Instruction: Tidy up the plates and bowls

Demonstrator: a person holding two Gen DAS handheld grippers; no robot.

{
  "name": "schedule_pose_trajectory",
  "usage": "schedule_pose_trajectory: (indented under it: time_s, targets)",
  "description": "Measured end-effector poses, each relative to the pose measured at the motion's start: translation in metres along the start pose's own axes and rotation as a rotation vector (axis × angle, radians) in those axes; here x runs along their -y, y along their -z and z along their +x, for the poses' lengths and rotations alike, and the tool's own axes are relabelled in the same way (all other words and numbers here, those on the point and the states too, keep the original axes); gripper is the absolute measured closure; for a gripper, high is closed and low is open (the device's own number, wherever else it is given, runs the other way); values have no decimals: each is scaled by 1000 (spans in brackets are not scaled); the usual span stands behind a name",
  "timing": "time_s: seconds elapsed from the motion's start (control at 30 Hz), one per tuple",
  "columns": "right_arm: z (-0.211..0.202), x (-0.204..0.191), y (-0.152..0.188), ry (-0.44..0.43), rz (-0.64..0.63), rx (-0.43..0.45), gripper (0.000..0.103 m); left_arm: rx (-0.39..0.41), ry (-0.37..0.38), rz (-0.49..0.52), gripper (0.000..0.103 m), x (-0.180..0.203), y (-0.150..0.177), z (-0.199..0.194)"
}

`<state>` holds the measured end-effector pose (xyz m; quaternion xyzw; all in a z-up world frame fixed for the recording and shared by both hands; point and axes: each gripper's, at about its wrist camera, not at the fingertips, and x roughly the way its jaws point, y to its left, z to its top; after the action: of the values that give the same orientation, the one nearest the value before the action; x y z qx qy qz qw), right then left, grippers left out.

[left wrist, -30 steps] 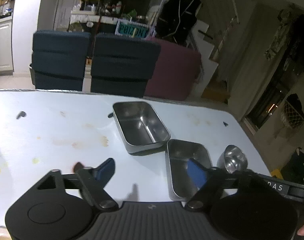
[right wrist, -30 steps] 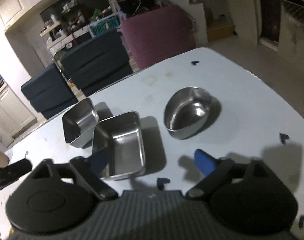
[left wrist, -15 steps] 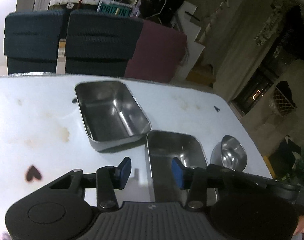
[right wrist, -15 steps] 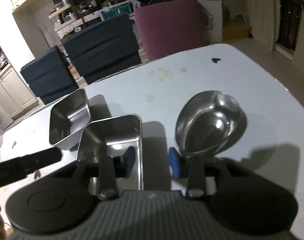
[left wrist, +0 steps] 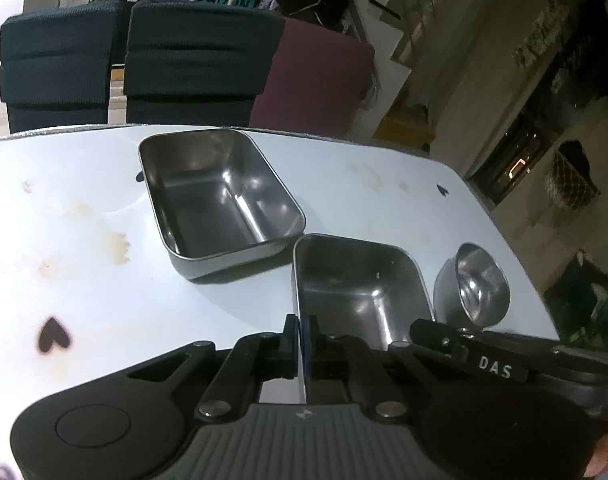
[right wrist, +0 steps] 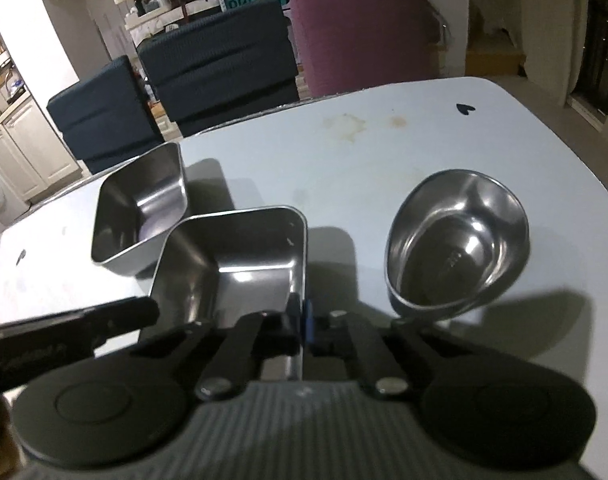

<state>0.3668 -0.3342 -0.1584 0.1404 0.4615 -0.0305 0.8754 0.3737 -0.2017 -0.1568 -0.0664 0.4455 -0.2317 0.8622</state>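
Three steel dishes stand on the white table (left wrist: 84, 264): a large rectangular tray (left wrist: 220, 196) at the back, a smaller rectangular tray (left wrist: 356, 288) nearer, and a round bowl (left wrist: 476, 284) to its right. My left gripper (left wrist: 303, 336) is shut on the smaller tray's left wall. In the right wrist view my right gripper (right wrist: 302, 316) is shut on the right wall of the same tray (right wrist: 240, 264). There the bowl (right wrist: 460, 240) sits just right of it, and the large tray (right wrist: 140, 208) touches the smaller tray's far left corner.
The table (right wrist: 384, 148) carries brown stains and dark heart marks (left wrist: 54, 338). Dark blue chairs (left wrist: 196, 60) and a maroon chair (left wrist: 316, 76) stand beyond its far edge. The table's right edge (left wrist: 516, 248) runs close behind the bowl.
Both grippers came forward and down to the smaller tray and went from wide open to shut, one on each of its side walls.
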Motion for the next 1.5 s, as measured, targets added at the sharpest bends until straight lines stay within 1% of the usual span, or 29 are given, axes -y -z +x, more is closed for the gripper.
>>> schedule_pose_trajectory:
  time_s: [0.17,0.27,0.4,0.53,0.63,0.7,0.77,0.83,0.97,1.23,1.3,1.37,1.43,1.5]
  targets:
    - [-21,0,8,-12,-17,-8,99,-4,4,33,101,11,9,-23]
    - [-40,-2,16,-10,-30,-24,98,-25,-1,72,101,23,20,-42]
    - [-70,-2,31,-22,-61,-23,98,-48,0,89,100,30,40,-67]
    - [-94,-4,50,-47,-92,-38,99,-94,2,94,99,31,64,-89]
    - [-107,-11,68,-60,-142,-51,99,-123,-1,118,98,33,82,-104]
    - [-111,-13,79,-71,-164,-71,99,-142,3,117,98,30,94,-111]
    - [-112,-17,89,-69,-198,-96,99,-164,6,114,97,28,104,-114]
    - [-113,-21,97,-68,-230,-119,99,-185,2,133,97,28,112,-115]
    - [-111,-26,109,-69,-275,-159,98,-199,-5,174,96,31,122,-114]
    - [-109,-27,117,-37,-304,-163,99,-216,-4,193,96,32,127,-108]
    - [-108,-27,117,-35,-309,-170,99,-209,30,195,101,33,127,-109]
    - [-108,-28,117,-51,-312,-178,99,-208,55,208,101,39,127,-108]
    - [-108,-30,118,-74,-317,-187,99,-208,48,242,101,45,130,-107]
    - [-106,-35,119,-66,-341,-195,100,-216,48,253,101,48,132,-105]
